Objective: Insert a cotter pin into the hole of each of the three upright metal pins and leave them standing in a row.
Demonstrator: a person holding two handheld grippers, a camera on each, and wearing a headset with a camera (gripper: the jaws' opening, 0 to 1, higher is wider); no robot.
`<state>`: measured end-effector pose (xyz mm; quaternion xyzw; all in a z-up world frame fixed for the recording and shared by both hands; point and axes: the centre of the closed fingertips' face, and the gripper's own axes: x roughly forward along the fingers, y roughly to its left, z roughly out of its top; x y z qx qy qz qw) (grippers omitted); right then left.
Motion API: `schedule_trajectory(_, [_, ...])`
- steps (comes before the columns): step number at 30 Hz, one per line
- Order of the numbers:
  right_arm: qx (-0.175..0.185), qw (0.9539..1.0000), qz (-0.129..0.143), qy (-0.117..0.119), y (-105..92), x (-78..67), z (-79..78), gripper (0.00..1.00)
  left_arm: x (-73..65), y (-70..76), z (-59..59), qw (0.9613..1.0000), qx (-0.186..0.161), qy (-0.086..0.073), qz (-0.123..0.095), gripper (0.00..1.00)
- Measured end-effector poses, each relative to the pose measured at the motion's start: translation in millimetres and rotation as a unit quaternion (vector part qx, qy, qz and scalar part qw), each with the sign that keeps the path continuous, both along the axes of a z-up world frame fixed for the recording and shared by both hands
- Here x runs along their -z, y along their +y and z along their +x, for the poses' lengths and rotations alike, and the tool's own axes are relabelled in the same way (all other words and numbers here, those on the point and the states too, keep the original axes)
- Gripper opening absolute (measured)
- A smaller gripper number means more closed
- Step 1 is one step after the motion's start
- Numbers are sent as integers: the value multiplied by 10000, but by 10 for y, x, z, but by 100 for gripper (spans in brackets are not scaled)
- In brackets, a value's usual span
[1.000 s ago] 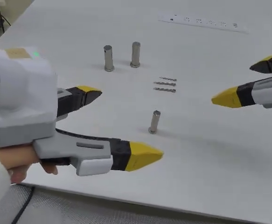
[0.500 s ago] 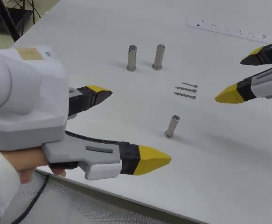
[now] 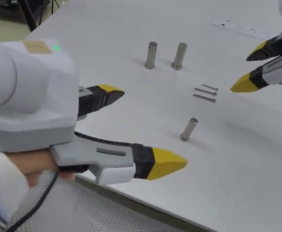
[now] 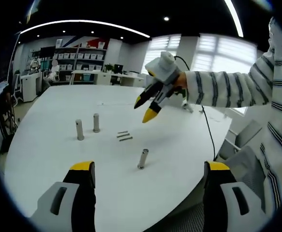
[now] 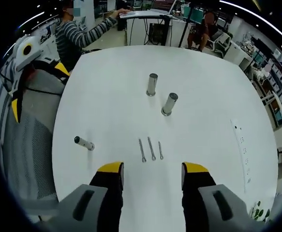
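Note:
Three upright metal pins stand on the white table: two side by side at the back (image 3: 151,54) (image 3: 179,55) and one alone nearer me (image 3: 189,129). Three cotter pins (image 3: 204,93) lie in a row between them. My left gripper (image 3: 141,128) is open at the table's near edge, left of the lone pin (image 4: 142,158), with nothing between its jaws. My right gripper (image 3: 244,72) hovers open just right of the cotter pins (image 5: 150,149), which lie right ahead of its fingertips. The back pins (image 5: 152,84) (image 5: 169,104) stand beyond them.
A white power strip (image 3: 242,29) lies at the far right of the table. The table's near edge (image 3: 131,198) runs under my left gripper, with a mesh chair seat (image 3: 82,212) below it. People sit at desks beyond the table (image 5: 82,34).
The head camera has swung, shifting everything right and up in the picture. My right gripper has come closer to the cotter pins. The pins have stayed put.

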<state>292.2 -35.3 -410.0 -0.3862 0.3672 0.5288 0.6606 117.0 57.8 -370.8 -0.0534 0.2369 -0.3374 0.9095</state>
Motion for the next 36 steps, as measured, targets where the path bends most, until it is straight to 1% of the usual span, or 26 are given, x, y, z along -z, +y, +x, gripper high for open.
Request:
schedule_trajectory(2, [-86, 9999, -81, 25, 28, 32, 25, 36, 4, 8, -12, 10000, 17, 45, -26, 91])
schedule_trajectory(3, [-117, 9998, -137, 45, 41, 56, 42, 32, 6, 27, -13, 10000, 20, 36, -25, 91])
schedule_trajectory(5, [-150, 9997, -164, 71, 68, 86, 64, 28, 8, 50, -13, 10000, 14, 22, -19, 91])
schedule_trajectory(7, [-178, 9995, -220, 116, 92, 129, 86, 28, 11, 66, -17, 10000, 2, 32, -36, 91])
schedule_trajectory(8, [-212, 9993, -265, 132, 113, 170, 139, 27, 12, 69, -20, 10000, -1, 35, -52, 91])
schedule_trajectory(11, [-283, 9989, -343, 164, 138, 243, 197, 25, 19, 71, -29, 10000, 7, 43, -66, 90])
schedule_trajectory(13, [-305, 9986, -386, 192, 163, 284, 206, 23, 24, 67, -35, 9999, 16, 59, -86, 90])
schedule_trajectory(14, [-324, 9984, -419, 209, 177, 328, 259, 23, 27, 65, -39, 9999, 34, 65, -83, 90])
schedule_trajectory(16, [-332, 9980, -475, 249, 184, 379, 299, 22, 31, 60, -43, 9999, 53, 72, -74, 90])
schedule_trajectory(17, [-362, 9975, -528, 315, 182, 418, 311, 22, 33, 61, -44, 9999, 64, 70, -62, 90])
schedule_trajectory(20, [-407, 9962, -655, 397, 163, 503, 297, 19, 30, 64, -41, 9999, 63, 63, -70, 90])
schedule_trajectory(22, [-411, 9958, -710, 417, 168, 573, 376, 17, 31, 61, -41, 9999, 61, 67, -87, 89])
schedule_trajectory(23, [-404, 9955, -720, 459, 167, 600, 385, 16, 34, 59, -45, 9999, 65, 77, -83, 89])
schedule_trajectory(24, [-340, 9954, -695, 557, 166, 601, 327, 14, 40, 59, -47, 9999, 70, 89, -76, 89])
schedule_trajectory(25, [-280, 9954, -599, 696, 193, 612, 295, 13, 49, 59, -50, 9999, 70, 101, -72, 89])
schedule_trajectory(27, [-254, 9954, -563, 729, 219, 650, 379, 11, 63, 55, -53, 9999, 68, 122, -86, 89])
schedule_trajectory(28, [-249, 9953, -578, 729, 217, 648, 315, 11, 76, 57, -50, 9998, 58, 143, -98, 89])
schedule_trajectory(29, [-257, 9952, -601, 724, 216, 661, 310, 11, 88, 57, -46, 9998, 44, 154, -103, 89])
schedule_trajectory(32, [-266, 9947, -673, 732, 191, 738, 353, 9, 135, 70, -19, 9997, -45, 189, -151, 89])
schedule_trajectory(36, [-265, 9936, -777, 781, 155, 849, 367, 9, 156, 58, -26, 9995, -49, 241, -180, 87])
